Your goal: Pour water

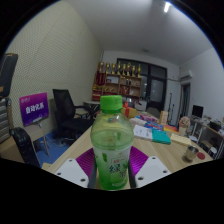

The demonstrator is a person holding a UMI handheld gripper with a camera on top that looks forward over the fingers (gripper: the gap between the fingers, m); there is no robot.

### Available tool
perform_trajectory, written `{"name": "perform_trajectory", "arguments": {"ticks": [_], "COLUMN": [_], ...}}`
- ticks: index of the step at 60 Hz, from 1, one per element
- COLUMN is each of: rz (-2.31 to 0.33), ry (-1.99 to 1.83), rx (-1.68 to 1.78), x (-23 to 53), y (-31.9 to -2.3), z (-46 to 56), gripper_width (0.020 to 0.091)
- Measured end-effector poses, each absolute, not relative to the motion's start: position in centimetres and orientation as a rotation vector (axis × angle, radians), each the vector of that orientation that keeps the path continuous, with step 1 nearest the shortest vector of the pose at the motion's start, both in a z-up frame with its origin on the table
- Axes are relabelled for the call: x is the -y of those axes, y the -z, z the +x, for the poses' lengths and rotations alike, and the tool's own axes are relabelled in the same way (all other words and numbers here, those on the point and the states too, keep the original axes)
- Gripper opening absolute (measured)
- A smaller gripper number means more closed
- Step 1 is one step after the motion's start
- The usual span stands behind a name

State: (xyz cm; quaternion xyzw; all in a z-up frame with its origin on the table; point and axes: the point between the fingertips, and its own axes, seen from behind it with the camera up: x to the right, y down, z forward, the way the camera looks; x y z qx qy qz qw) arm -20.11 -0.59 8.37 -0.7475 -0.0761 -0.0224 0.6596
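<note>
The gripper (111, 170) holds a capped green plastic bottle (110, 143) upright between its closed fingers, above a wooden table (170, 156); pouring seems not yet begun, and no receiving cup is visible.

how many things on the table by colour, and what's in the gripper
Green: 1, the bottle, green cap, held between the gripper fingers
Teal: 1, a flat item on the table
Red: 1, a small item by the table's far end
White: 1, papers behind the bottle
Total: 4
</note>
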Motion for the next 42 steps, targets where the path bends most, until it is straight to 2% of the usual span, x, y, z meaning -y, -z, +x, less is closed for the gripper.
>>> {"name": "perform_trajectory", "arguments": {"ticks": [5, 8, 9, 13, 21, 29, 36, 37, 42], "rz": [-1.731, -1.775, -1.794, -1.855, -1.824, -1.732, -1.575, -1.548, -1.415], "ry": [0.02, -0.02, -0.042, -0.147, -0.306, -0.732, -1.149, -1.189, -1.458], "rx": [0.178, 0.185, 0.189, 0.153, -0.066, -0.487, -0.85, -0.929, -1.129], "x": [0.5, 0.5, 0.6, 0.2, -1.2, -2.8, -4.9, -4.5, -5.4], "y": [-7.9, -7.7, -7.6, -8.1, -14.4, -19.4, -18.9, -19.9, -18.4], "z": [-20.2, -20.7, -20.9, -21.3, -16.2, -9.9, -2.2, -2.9, 0.6], "gripper_width": [0.042, 0.0414, 0.0389, 0.0387, 0.0389, 0.0388, 0.0387, 0.0387, 0.0382]}}
